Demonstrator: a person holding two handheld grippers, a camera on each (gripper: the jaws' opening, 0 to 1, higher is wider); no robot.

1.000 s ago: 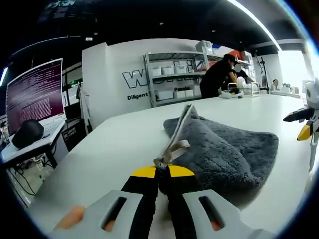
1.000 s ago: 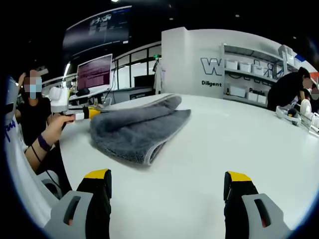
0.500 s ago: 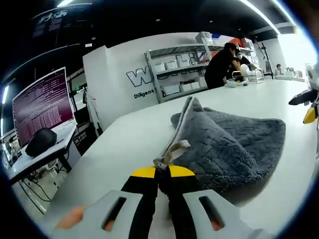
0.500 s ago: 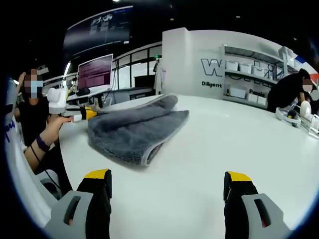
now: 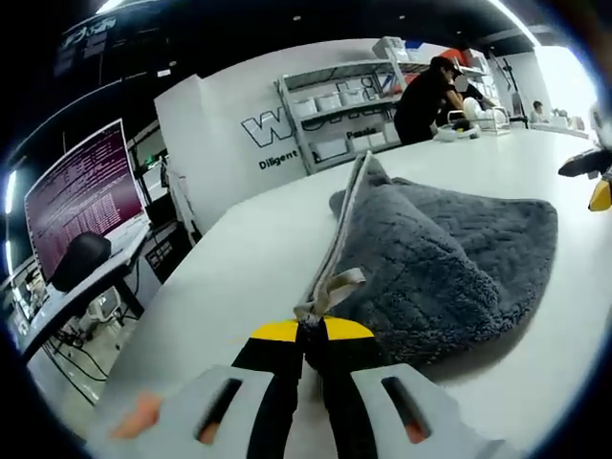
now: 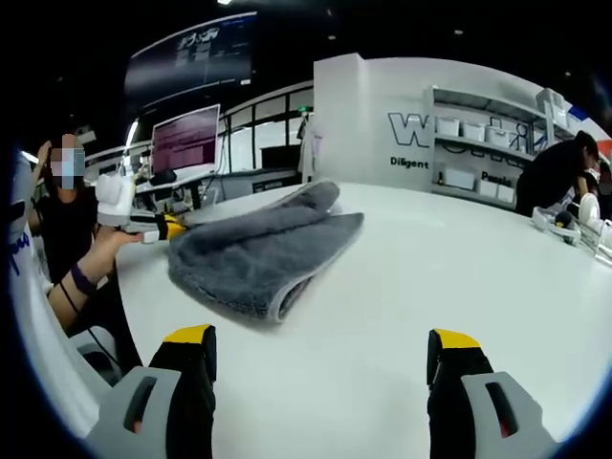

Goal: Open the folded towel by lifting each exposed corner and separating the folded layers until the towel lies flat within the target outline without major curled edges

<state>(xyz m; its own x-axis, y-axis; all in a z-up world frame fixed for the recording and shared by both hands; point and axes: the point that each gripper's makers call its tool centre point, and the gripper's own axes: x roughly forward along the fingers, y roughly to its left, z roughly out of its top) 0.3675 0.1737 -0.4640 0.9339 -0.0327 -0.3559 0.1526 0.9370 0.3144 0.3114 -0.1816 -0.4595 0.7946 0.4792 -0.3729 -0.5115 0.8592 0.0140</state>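
A folded grey towel [image 5: 440, 258] with a pale edge band lies on the white table [image 5: 239, 277]. My left gripper [image 5: 311, 320] is shut on its near corner, and the banded edge rises from the jaws in a ridge. From the right gripper view the towel [image 6: 258, 253] lies at the middle left, with the left gripper [image 6: 158, 228] at its far left edge, held by a person's hand [image 6: 100, 251]. My right gripper [image 6: 320, 349] stands open above bare table [image 6: 411, 287], well short of the towel. That right gripper [image 5: 598, 182] also shows at the left gripper view's right edge.
Shelves with white bins [image 5: 335, 105] stand against the back wall. A person [image 5: 426, 96] bends over a rack at the table's far end. A monitor [image 5: 81, 186] and a desk stand off the table's left side. The table edge runs close on the left.
The left gripper has drawn the held corner up and back a little, so the towel's banded edge stands steeper. The right gripper has stayed put and open.
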